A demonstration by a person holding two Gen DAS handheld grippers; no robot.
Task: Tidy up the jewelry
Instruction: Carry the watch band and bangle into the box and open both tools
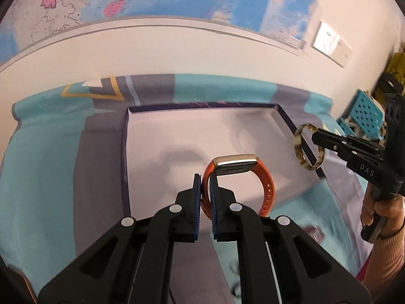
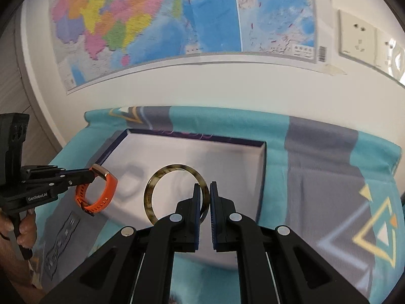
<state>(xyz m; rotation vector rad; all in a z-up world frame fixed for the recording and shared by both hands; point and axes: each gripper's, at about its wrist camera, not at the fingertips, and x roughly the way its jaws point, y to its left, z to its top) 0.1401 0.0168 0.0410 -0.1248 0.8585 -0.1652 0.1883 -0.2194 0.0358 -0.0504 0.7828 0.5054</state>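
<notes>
We grip the orange watch [image 1: 239, 185] in our left hand-held gripper [image 1: 205, 197] and the tortoiseshell bangle [image 2: 177, 192] in our right hand-held gripper [image 2: 205, 200], both clamped above the bare tray [image 2: 262, 167]; nothing is placed yet.

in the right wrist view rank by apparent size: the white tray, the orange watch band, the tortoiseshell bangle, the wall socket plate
1. shallow white tray with dark rim
2. mottled tortoiseshell bangle
3. white wall socket plate and orange silicone watch band: look alike, unranked.
The bangle sits nearest the camera, so its lead over the last two is unsure.

Watch [image 1: 239, 177]: matt orange rubbery strap, brushed metal case. Bangle [image 2: 177, 193]: glossy mottled resin. Cloth [image 2: 316, 152]: soft, matt.
</notes>
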